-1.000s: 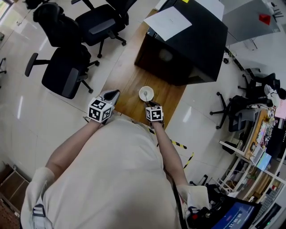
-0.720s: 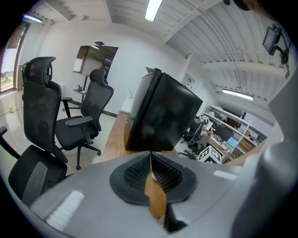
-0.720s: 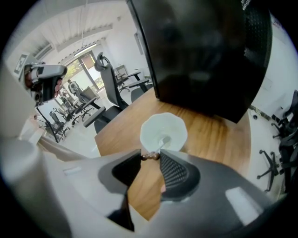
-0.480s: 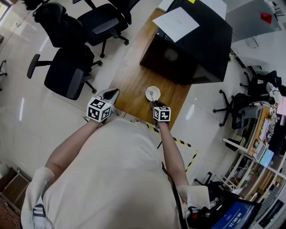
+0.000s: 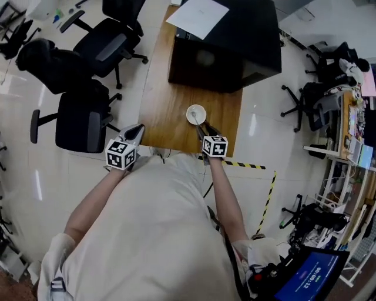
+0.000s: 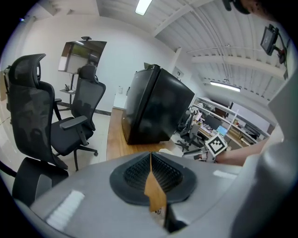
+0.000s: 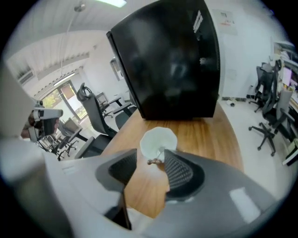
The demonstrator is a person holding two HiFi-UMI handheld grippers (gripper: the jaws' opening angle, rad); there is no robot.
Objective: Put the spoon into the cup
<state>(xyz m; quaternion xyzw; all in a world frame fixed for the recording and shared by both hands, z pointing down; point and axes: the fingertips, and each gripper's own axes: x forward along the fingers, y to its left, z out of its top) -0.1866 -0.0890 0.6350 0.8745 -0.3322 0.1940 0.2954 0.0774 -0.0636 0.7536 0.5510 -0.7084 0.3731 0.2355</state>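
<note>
A white cup (image 5: 195,114) stands on the wooden table (image 5: 167,106) near its front edge. The spoon (image 7: 159,155) leans inside the cup (image 7: 158,139), with its handle end sticking out toward me. My right gripper (image 5: 205,130) hovers just behind the cup. Its jaws are opening, and in the right gripper view the handle end lies between the tips of the right gripper (image 7: 150,161) while the pads stand apart from it. At the table's front left corner my left gripper (image 5: 136,131) is shut with nothing in it; its pads (image 6: 160,173) meet edge to edge.
A big black box (image 5: 226,47) with a white sheet of paper (image 5: 198,10) on top fills the far half of the table. Black office chairs (image 5: 82,120) stand on the floor to the left. Yellow-black tape (image 5: 252,166) marks the floor at the right.
My right gripper has drawn back a little from the cup, leaving the spoon in it. The left gripper has slid slightly toward the table's left corner. The head view has swung.
</note>
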